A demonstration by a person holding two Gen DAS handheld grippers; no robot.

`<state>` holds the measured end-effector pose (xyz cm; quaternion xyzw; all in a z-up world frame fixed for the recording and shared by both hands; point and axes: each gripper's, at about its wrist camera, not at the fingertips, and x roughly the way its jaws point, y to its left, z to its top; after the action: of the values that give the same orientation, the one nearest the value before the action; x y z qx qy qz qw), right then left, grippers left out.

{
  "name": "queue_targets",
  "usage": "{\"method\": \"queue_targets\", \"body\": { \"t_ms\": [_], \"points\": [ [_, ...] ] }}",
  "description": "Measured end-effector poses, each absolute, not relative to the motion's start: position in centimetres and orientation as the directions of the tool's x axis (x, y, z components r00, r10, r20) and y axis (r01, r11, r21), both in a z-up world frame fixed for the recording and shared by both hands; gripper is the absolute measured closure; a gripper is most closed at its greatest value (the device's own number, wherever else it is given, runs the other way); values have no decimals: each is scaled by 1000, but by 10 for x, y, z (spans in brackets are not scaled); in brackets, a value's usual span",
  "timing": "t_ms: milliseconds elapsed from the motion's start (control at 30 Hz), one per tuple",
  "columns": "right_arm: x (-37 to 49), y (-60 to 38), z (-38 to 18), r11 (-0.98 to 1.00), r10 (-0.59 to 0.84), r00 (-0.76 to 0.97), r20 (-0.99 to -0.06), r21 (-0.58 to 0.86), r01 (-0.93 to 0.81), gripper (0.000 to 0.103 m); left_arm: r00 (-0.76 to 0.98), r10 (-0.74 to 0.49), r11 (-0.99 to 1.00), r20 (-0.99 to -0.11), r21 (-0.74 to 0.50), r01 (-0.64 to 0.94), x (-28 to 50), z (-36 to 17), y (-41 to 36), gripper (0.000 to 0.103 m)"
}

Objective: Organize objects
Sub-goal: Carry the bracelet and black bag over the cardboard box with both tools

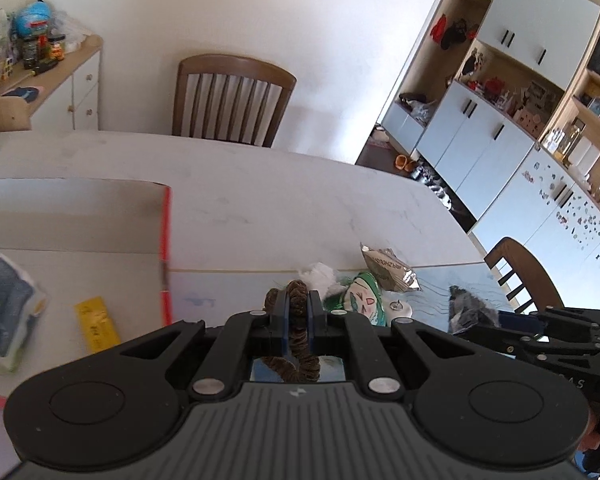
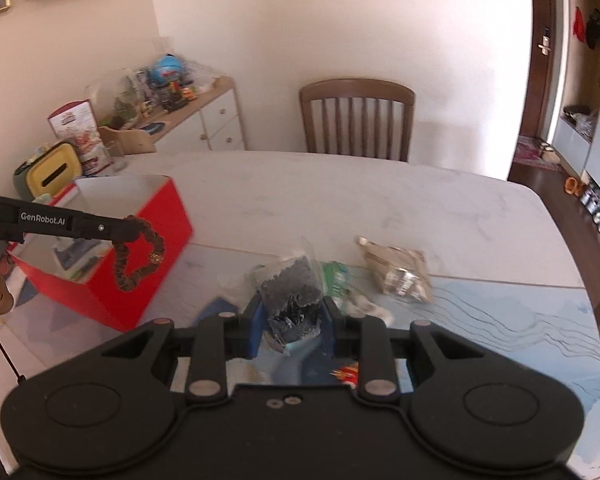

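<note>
Your brown fuzzy scrunchie loop [image 2: 140,254] hangs from the left gripper [image 1: 299,304], clenched on it, beside the open red cardboard box [image 2: 162,236], w/ the right gripper [image 2: 292,308] apparently grasping a clear bag of dark bits [image 2: 290,288] farther off.

We count two grippers, left gripper [image 1: 298,306] and right gripper [image 2: 292,312]. One brown scrunchie [image 2: 140,256]. One red box [image 2: 140,264]. One clear bag of dark pieces [image 2: 290,288]. One silver foil packet [image 2: 398,270]. One green-haired plush doll [image 1: 360,298]. One yellow card [image 1: 97,324] and one blue-and-white pack [image 1: 8,312] inside the box. Two wooden chairs: one at the far side [image 1: 230,98], one at the tabletop's right end [image 1: 520,272].
</note>
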<state>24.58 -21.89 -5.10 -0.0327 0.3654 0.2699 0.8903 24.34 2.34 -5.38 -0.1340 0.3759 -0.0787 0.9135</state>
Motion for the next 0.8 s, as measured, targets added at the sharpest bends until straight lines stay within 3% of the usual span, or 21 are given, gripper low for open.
{"method": "queue_targets", "body": {
  "t_ms": [800],
  "points": [
    [221, -40, -26, 721, 562, 511, -651, 82, -688, 75, 748, -141, 966, -649, -255, -39, 217, -30, 163, 95]
  ]
}}
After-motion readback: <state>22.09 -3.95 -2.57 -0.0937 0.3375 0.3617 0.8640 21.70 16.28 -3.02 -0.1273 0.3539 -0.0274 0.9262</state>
